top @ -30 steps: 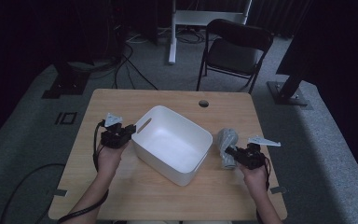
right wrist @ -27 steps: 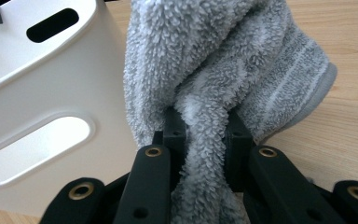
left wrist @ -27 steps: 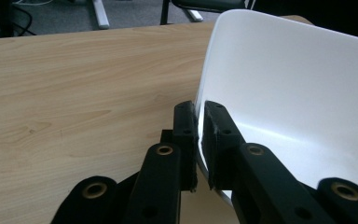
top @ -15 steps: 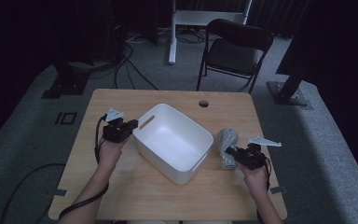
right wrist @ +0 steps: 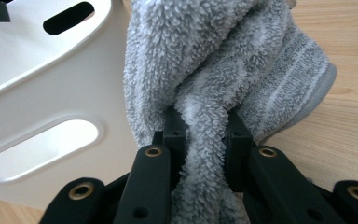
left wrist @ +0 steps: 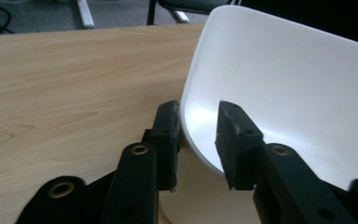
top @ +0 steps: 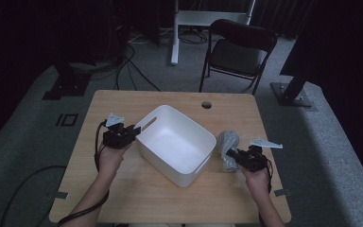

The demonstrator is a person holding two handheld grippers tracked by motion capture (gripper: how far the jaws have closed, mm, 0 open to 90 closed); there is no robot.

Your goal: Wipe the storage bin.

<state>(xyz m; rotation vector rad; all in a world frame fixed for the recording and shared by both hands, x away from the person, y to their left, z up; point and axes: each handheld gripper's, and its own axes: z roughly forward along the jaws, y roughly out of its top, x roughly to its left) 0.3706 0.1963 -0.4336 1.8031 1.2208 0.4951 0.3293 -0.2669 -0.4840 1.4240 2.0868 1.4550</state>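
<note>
The right gripper [right wrist: 200,135] has its jaws clamped on a fluffy grey towel [right wrist: 223,60]. The left gripper [left wrist: 198,133] has its jaws apart, straddling the rim of the white plastic bin [left wrist: 298,88] on the wooden tabletop [left wrist: 65,79].

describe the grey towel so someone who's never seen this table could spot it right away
Start at the wooden table and find the big white bin at its middle. Just off the bin's right side lies the grey towel, bunched up, with a fold pinched in the right tool. It is the only soft, fluffy, grey thing there; the bin is hard, smooth and white.
</note>
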